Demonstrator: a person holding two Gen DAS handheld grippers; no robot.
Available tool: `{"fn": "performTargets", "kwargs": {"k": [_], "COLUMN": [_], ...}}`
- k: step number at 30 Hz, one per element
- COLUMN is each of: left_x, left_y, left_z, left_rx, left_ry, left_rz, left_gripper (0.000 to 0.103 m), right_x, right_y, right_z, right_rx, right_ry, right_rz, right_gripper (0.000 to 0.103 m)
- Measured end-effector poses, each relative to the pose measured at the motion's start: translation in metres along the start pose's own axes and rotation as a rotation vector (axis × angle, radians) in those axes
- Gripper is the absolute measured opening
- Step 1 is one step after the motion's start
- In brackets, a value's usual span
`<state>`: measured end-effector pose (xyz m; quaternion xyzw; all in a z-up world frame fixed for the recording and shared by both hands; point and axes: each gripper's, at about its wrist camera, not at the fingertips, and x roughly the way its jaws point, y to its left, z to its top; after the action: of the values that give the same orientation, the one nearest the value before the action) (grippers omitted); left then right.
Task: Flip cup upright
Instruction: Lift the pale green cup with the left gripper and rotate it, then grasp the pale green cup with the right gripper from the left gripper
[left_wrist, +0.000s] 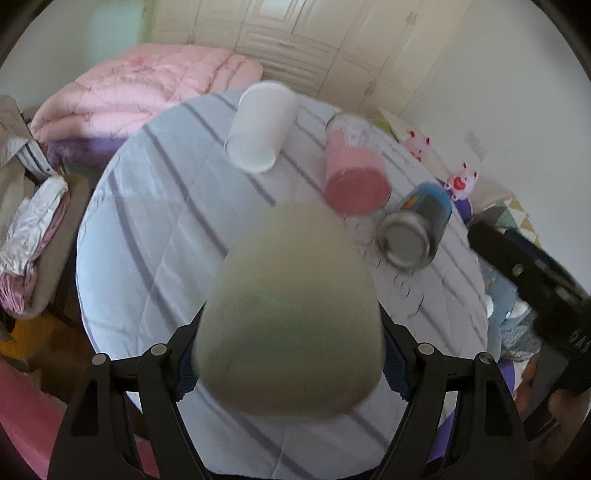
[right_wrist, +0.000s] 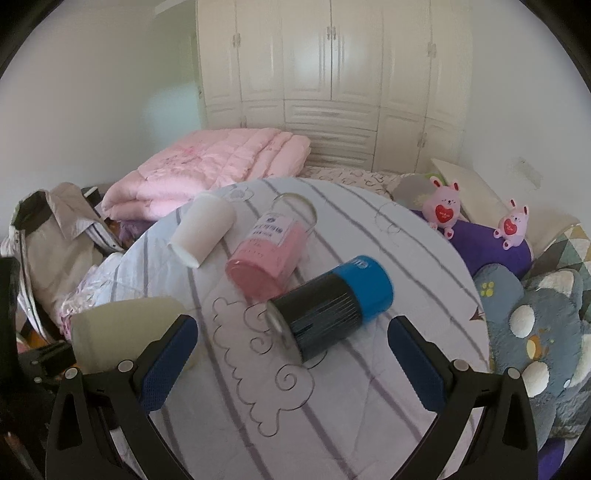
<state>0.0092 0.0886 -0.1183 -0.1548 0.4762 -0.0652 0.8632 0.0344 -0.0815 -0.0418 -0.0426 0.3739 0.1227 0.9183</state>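
left gripper (left_wrist: 290, 347): jaws clamped on both sides of the pale green cup (left_wrist: 291, 306), which fills the lower centre of the left wrist view, blurred, its closed base toward the camera. In the right wrist view the same cup sits at lower left.
white cup (left_wrist: 260, 127): on its side, upper centre of the left view, on the round counter (left_wrist: 147, 229) with the striped cloth.
pink cup (left_wrist: 354, 166): on its side, just right of the white cup, clear upper section, pink base toward the camera.
blue-and-black tumbler (right_wrist: 332, 304): on its side at centre of the right wrist view, touching the pink cup's base end, blue band to the upper right, metal end to the lower left.
right gripper (right_wrist: 291, 354): jaws wide open, holding nothing, on either side of the tumbler's near end, not touching it.
background: pink quilt (right_wrist: 218, 162) at upper left, two pink plush toys (right_wrist: 443, 208) at right.
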Motion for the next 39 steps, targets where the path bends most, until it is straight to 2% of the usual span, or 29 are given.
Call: {"fn": "performTargets", "kwargs": {"k": [4, 9, 17, 20, 22, 23, 29, 33, 39], "left_x": [0.015, 0.024, 0.036, 0.033, 0.026, 0.02, 0.0, -0.018, -0.041], "left_y": [0.007, -0.004, -0.011, -0.013, -0.013, -0.013, -0.001, 0.005, 0.008], "left_z": [-0.012, -0.001, 0.031, 0.034, 0.033, 0.032, 0.024, 0.017, 0.012], "left_rx": [-0.004, 0.052, 0.032, 0.037, 0.048, 0.051, 0.048, 0.048, 0.09], "left_ry": [0.062, 0.021, -0.01, 0.003, -0.013, -0.019, 0.0, -0.025, -0.058], "left_rz": [-0.011, -0.009, -0.06, -0.094, -0.073, -0.053, -0.004, 0.001, 0.114], "left_gripper": [0.081, 0.08, 0.08, 0.084, 0.101, 0.103, 0.103, 0.103, 0.103], "right_x": [-0.002, -0.003, -0.007, -0.003, -0.002, -0.002, -0.002, 0.001, 0.001], "right_y": [0.005, 0.008, 0.002, 0.0, 0.001, 0.002, 0.016, 0.022, 0.035], "right_z": [-0.003, -0.005, -0.001, 0.0, 0.001, 0.001, 0.005, 0.005, 0.009], "right_rx": [-0.009, 0.0, 0.024, 0.035, 0.042, 0.044, 0.038, 0.055, 0.063], "right_ry": [0.006, 0.014, 0.004, 0.014, 0.018, 0.02, 0.025, 0.045, 0.055], "right_rz": [-0.002, -0.009, -0.051, -0.051, -0.035, -0.032, 0.009, 0.059, 0.093], "right_gripper": [0.103, 0.103, 0.103, 0.103, 0.103, 0.103, 0.103, 0.103, 0.103]}}
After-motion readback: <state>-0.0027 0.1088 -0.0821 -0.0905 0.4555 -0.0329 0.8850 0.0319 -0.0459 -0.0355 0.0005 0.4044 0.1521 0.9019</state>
